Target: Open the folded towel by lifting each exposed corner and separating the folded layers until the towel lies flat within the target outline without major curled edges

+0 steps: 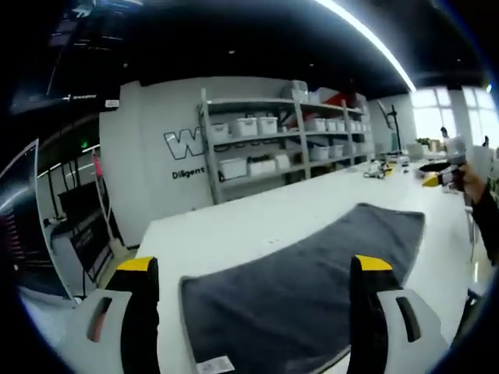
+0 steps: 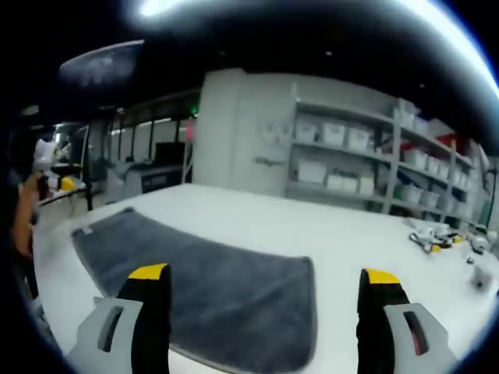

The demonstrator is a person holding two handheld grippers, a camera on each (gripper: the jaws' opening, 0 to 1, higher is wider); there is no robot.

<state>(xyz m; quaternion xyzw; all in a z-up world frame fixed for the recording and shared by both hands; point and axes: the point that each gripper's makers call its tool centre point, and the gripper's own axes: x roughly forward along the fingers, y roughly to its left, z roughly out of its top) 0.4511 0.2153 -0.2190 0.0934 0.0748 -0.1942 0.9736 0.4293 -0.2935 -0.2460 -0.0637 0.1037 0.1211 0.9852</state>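
Two views are here, and I take the left gripper view first. My left gripper has its jaws wide apart, and they hold nothing. Between the two yellow-tipped jaws I see the grey towel lying spread on the white surface. Near the towel's closest corner there is a small white label. Beyond the towel, behind the far edge of the surface, a metal shelf with white boxes stands against a white wall with dark letters. Beyond the far end of the towel a hand of a person holds the other gripper.

Now the right gripper view. My right gripper also has the jaws far open, with nothing between them. The towel lies flat on the surface, and one of its short edges is between my jaws. Its far end reaches toward a person's hand at the edge of the surface. Well apart from the towel, some small objects lie on the surface. Behind the surface is the same shelf with white boxes.
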